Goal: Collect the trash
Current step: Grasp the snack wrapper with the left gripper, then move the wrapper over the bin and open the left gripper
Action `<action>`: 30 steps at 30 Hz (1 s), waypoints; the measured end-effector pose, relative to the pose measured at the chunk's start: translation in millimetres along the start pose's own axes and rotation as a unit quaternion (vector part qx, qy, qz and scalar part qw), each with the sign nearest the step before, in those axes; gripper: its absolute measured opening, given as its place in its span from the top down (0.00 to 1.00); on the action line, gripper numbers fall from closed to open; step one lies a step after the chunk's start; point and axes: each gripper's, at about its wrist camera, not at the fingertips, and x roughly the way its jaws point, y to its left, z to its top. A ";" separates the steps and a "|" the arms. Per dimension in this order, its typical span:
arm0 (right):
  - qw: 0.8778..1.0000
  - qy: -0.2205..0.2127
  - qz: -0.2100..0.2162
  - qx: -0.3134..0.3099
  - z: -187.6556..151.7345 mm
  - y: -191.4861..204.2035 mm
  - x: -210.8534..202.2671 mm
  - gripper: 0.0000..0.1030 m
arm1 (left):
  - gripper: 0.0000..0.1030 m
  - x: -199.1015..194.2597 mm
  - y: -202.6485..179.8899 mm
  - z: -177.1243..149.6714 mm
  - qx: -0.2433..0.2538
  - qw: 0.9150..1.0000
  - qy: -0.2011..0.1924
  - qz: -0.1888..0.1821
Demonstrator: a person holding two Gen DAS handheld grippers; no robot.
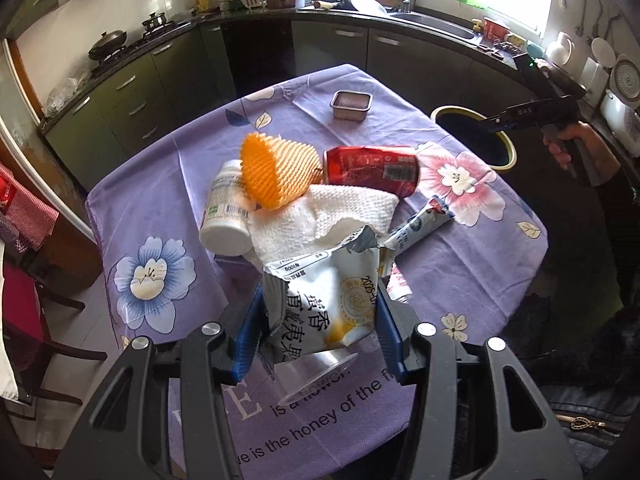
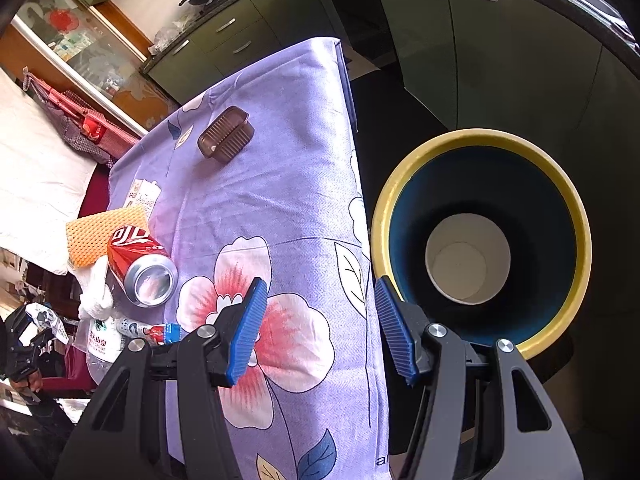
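The snack bag (image 1: 324, 300), crinkly and torn, with Chinese writing and "2025", sits between the left gripper (image 1: 320, 340) pads, which squeeze it above the purple cloth (image 1: 160, 200). Right view: the right gripper (image 2: 320, 332) is wide open and holds nothing, beside the round yellow-rimmed bin (image 2: 480, 140) with a white paper cup (image 2: 468, 264) inside

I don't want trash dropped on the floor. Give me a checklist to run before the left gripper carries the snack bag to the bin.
1. Snack bag between the left gripper fingers: ok.
2. Grip firm: cannot tell; the fingers stand wide beside it.
3. Bin mouth open: ok, only a white cup inside.
4. Right gripper empty and open: ok.
5. Way to the bin free: not ok, the right gripper hangs over its rim.
6. Red can lies between bag and bin: not ok.
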 end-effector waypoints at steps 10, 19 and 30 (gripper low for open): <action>0.997 -0.064 -0.035 0.035 -34.1 -53.7 -57.7 0.45 | 0.52 26.2 -90.9 121.4 0.109 0.988 -0.022 -0.106; 0.987 -0.097 -0.068 0.105 -93.2 -118.5 -108.4 0.45 | 0.52 145.3 -237.8 229.5 0.204 0.962 0.040 -0.176; 0.981 -0.108 -0.084 0.136 -129.4 -139.1 -135.1 0.41 | 0.31 275.0 -304.0 278.1 0.154 0.977 0.075 -0.126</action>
